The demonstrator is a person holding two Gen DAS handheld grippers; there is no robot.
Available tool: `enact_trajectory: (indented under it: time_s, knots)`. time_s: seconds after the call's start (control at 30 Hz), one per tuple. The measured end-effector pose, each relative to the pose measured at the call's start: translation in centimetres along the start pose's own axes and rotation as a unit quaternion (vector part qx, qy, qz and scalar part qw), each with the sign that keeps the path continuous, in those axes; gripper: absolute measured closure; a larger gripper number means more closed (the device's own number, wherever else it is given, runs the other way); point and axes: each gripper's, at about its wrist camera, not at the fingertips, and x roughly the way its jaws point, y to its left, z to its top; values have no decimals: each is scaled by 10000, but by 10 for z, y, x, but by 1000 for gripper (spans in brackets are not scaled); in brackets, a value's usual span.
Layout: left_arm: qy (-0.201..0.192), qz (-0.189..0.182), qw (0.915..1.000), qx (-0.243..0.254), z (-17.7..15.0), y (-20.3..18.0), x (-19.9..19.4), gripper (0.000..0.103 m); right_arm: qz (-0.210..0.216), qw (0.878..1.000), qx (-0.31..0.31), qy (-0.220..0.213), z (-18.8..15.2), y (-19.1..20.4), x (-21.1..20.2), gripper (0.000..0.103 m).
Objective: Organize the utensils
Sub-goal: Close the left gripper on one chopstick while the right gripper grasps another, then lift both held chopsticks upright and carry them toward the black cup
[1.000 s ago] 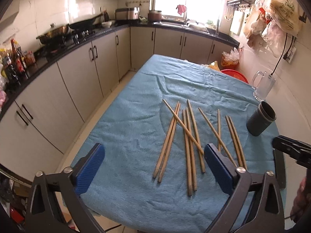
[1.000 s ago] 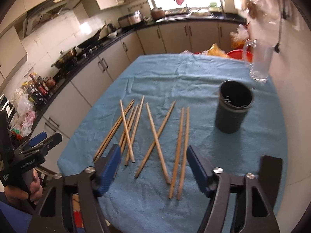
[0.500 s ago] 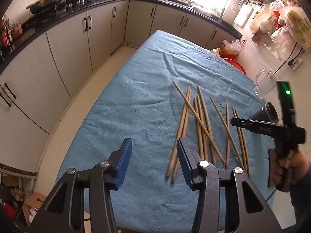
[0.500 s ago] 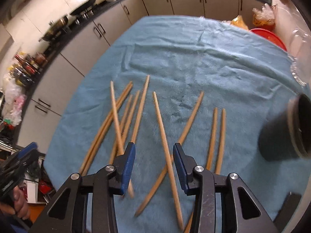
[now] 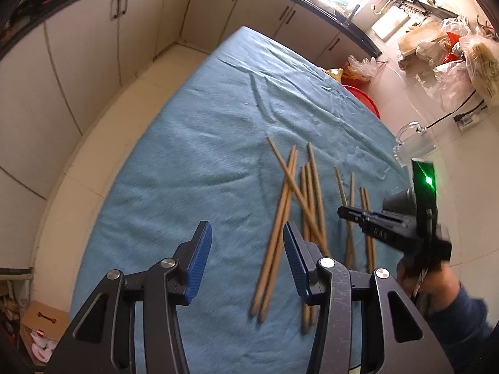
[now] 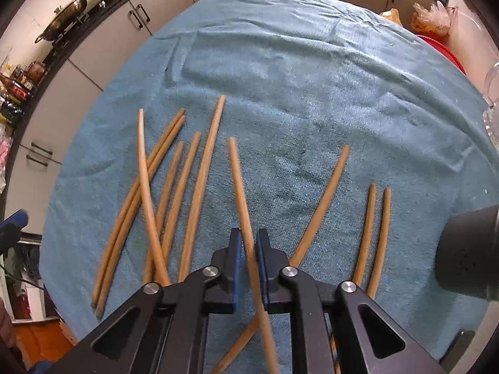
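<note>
Several wooden chopsticks (image 5: 280, 205) lie scattered on a blue cloth (image 5: 202, 155). My right gripper (image 6: 248, 235) points steeply down and is shut on one chopstick (image 6: 238, 180) near its lower part. That stick crosses over another chopstick (image 6: 324, 199). A pair (image 6: 377, 230) lies to the right, and a loose bunch (image 6: 174, 187) to the left. The black utensil holder (image 6: 467, 258) stands at the right edge. My left gripper (image 5: 246, 230) hovers half open over bare cloth just left of the bunch, with nothing between its fingers. The right gripper (image 5: 343, 210) also shows in the left wrist view.
A glass mug (image 5: 411, 146) stands beyond the holder near the wall. A red basin (image 5: 365, 99) and plastic bags sit past the table's far right corner. Cabinets (image 5: 93, 46) line the left side across a strip of floor. A wok (image 6: 65, 9) sits on the stove.
Both grippers dropped toward the cloth and tilted further down. The left jaws narrowed from wide to half open. The right jaws closed onto a chopstick in the middle of the spread.
</note>
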Motion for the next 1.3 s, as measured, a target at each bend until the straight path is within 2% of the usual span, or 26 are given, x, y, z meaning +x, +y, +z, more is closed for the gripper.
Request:
enact_trajectory:
  time_s: [0.17, 0.33, 0.47, 0.67, 0.73, 0.8, 0.9, 1.1, 1.3]
  knots:
    - [312, -205, 9993, -60, 29, -14, 33, 57, 162, 9989, 330, -289, -7, -3, -21, 95]
    - [782, -490, 9947, -456, 59, -26, 78, 57, 308, 9963, 582, -543, -22, -7, -47, 95]
    - [1164, -481, 9879, -906, 69, -29, 109, 59, 392, 9940, 753, -692, -34, -10, -61, 95]
    - [1266, -213, 9854, -1117, 79, -33, 135, 62, 425, 9921, 867, -807, -46, -12, -70, 95]
    - [1345, -81, 9844, -1130, 79, -37, 144, 71, 417, 9916, 906, -830, -50, -14, -71, 95]
    - [1309, 92, 9844, -1175, 80, -37, 148, 90, 449, 9909, 961, -834, -53, -17, -72, 95]
    - [1224, 165, 9861, -1107, 82, -39, 149, 95, 484, 9899, 1017, -861, -56, -20, -75, 95]
    - [1072, 34, 9890, -1022, 77, -39, 145, 97, 561, 9883, 1047, -957, -62, -23, -84, 95]
    - [646, -319, 9948, -724, 65, -52, 102, 97, 603, 9847, 1109, -1198, -69, -31, -103, 95]
